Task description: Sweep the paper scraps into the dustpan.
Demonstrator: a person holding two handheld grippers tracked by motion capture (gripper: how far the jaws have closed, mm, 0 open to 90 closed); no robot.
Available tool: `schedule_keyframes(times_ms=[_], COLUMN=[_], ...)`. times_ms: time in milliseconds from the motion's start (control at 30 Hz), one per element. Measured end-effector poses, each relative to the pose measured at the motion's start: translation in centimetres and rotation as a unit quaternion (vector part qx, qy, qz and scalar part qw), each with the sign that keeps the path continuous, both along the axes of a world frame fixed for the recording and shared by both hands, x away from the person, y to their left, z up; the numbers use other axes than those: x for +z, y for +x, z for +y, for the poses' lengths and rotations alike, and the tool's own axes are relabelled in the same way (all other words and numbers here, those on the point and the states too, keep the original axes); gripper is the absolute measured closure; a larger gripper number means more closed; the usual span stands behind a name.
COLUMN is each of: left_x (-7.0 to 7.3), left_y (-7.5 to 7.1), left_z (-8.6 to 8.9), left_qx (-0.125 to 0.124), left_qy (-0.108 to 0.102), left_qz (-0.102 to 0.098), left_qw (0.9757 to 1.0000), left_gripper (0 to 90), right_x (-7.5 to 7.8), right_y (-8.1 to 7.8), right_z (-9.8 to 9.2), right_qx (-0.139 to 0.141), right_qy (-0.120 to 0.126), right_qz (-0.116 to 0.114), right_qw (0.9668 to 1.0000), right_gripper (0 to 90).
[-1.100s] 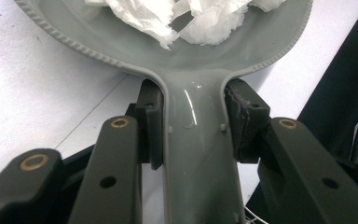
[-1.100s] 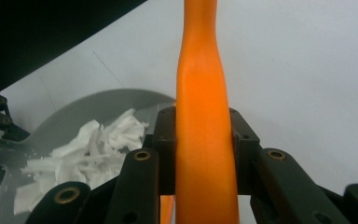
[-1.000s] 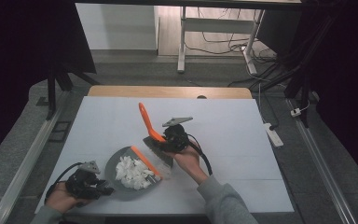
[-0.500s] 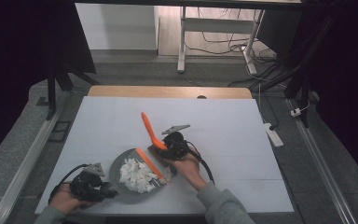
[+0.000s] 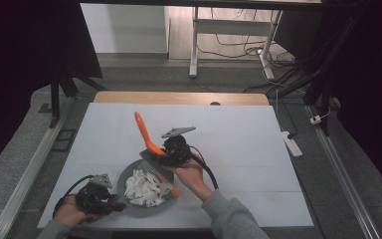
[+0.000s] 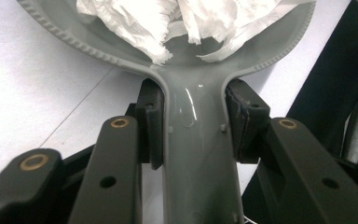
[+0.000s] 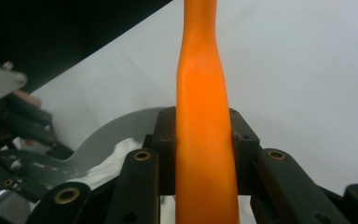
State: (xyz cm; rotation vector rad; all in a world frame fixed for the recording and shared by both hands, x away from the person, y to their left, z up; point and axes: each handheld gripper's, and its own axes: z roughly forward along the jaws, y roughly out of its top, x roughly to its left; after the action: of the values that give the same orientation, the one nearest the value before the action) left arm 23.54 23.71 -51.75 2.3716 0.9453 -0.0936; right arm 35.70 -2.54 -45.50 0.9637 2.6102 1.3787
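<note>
Now brush (image 5: 146, 135) w/ dustpan (image 5: 124, 174)

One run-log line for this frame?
left gripper: shut on dustpan handle | right gripper: shut on orange brush | paper scraps: in dustpan

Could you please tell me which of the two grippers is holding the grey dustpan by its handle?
The left gripper: its fingers clamp the grey dustpan, whereas the right gripper grips the orange brush.
</note>
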Motion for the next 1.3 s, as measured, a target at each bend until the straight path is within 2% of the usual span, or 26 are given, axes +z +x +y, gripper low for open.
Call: schedule_keyframes(times_ms=[100, 233, 433, 533, 633, 700, 800, 867, 900, 967, 1067, 1167, 1300], left_x=[-0.1, 0.0, -0.1, -0.1, -0.1, -0.1, -0.1, -0.2, -0.2, -0.2, -0.3, -0.3, -0.3], left_y=[0.1, 0.0, 0.0, 0.0, 0.1, 0.2, 0.2, 0.1, 0.2, 0.2, 0.2, 0.2, 0.3], left_z=[0.0, 0.0, 0.0, 0.0, 0.1, 0.1, 0.1, 0.1, 0.1, 0.0, 0.1, 0.1, 0.3], left_qx=[0.000, 0.002, 0.002, 0.002, 0.004, 0.002, 0.003, 0.004, 0.004, 0.007, 0.006, 0.007, 0.015], left_qy=[0.000, 0.000, -0.001, -0.001, -0.001, 0.001, 0.002, 0.002, 0.002, 0.001, 0.000, -0.002, -0.008], left_qz=[0.001, 0.000, 0.001, 0.001, 0.001, 0.002, 0.002, 0.002, 0.003, 0.002, 0.002, 0.000, -0.002], left_qw=[1.0000, 1.0000, 1.0000, 1.0000, 1.0000, 1.0000, 1.0000, 1.0000, 1.0000, 1.0000, 1.0000, 1.0000, 0.9999], left_gripper=[61.9, 61.9, 61.9, 61.9, 61.9, 61.9, 61.9, 61.9, 61.9, 61.9, 61.9, 61.9, 61.9], right_x=[0.4, 0.0, -1.7, -3.1, -4.0, -4.1, -4.2, -4.1, -3.6, -2.8, -1.1, -0.1, -0.1], right_y=[0.9, 2.1, 3.6, 4.7, 4.9, 4.6, 3.4, 2.1, 1.3, 0.4, -0.7, -0.1, 0.7], right_z=[-1.3, -2.4, -2.0, -1.4, -0.7, -0.2, 1.3, 2.4, 3.0, 3.6, 4.3, 3.6, 2.3], right_qx=[-0.021, -0.047, -0.075, -0.083, -0.079, -0.072, -0.038, -0.010, 0.005, 0.029, 0.051, 0.037, 0.006], right_qy=[-0.006, -0.016, -0.050, -0.073, -0.084, -0.073, -0.068, -0.063, -0.057, -0.032, -0.018, -0.005, -0.019], right_qz=[-0.011, -0.018, -0.030, -0.018, -0.006, 0.006, 0.025, 0.028, 0.024, 0.039, 0.006, -0.009, -0.020], right_qw=[0.9997, 0.9986, 0.9955, 0.9937, 0.9933, 0.9947, 0.9967, 0.9976, 0.9981, 0.9983, 0.9985, 0.9993, 0.9996], right_gripper=[70.4, 70.4, 70.4, 70.4, 70.5, 70.5, 70.5, 70.4, 70.4, 70.4, 70.4, 70.4, 70.4])
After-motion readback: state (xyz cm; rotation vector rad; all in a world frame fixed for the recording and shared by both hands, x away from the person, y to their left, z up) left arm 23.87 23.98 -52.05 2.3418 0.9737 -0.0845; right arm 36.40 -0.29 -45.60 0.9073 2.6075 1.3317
